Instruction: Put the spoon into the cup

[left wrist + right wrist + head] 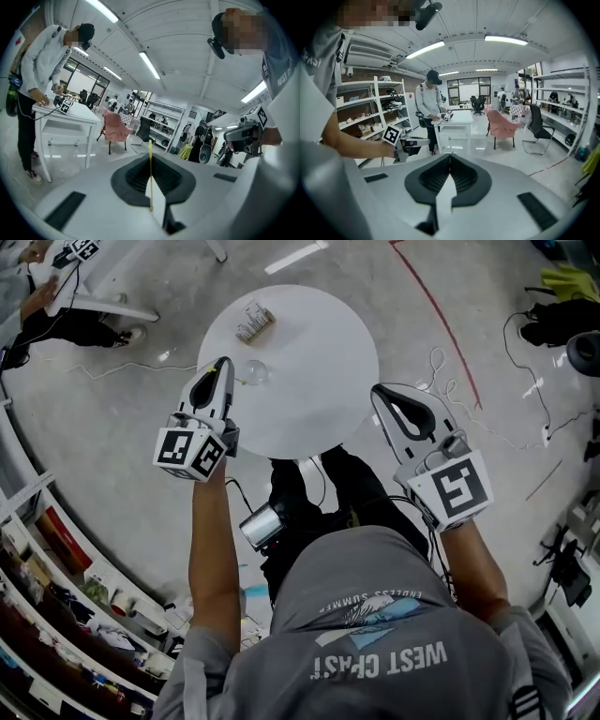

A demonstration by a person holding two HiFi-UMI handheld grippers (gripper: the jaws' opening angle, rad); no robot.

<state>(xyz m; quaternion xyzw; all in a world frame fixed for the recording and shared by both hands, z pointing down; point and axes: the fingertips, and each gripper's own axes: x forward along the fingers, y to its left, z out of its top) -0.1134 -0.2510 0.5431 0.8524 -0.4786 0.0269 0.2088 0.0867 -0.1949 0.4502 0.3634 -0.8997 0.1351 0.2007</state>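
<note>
Left gripper (225,362) jaws pressed together; a thin yellow line runs along the seam, can't ID it. Right gripper (380,390) jaws together, empty. Cup (255,371) on table (319,399), just beside left tip. Spoon not discernible.

A grey concrete floor (122,427) is being crossed by a red line (441,324) and loose cables (450,390), with a round white worktop (309,399) at its middle. The hall is being lit by long ceiling strips (504,40) — a white table (457,123), a pink chair (501,123) and a black chair (536,126) are being shown before far windows (471,89), and the walls are being lined by open shelving (361,112).
</note>
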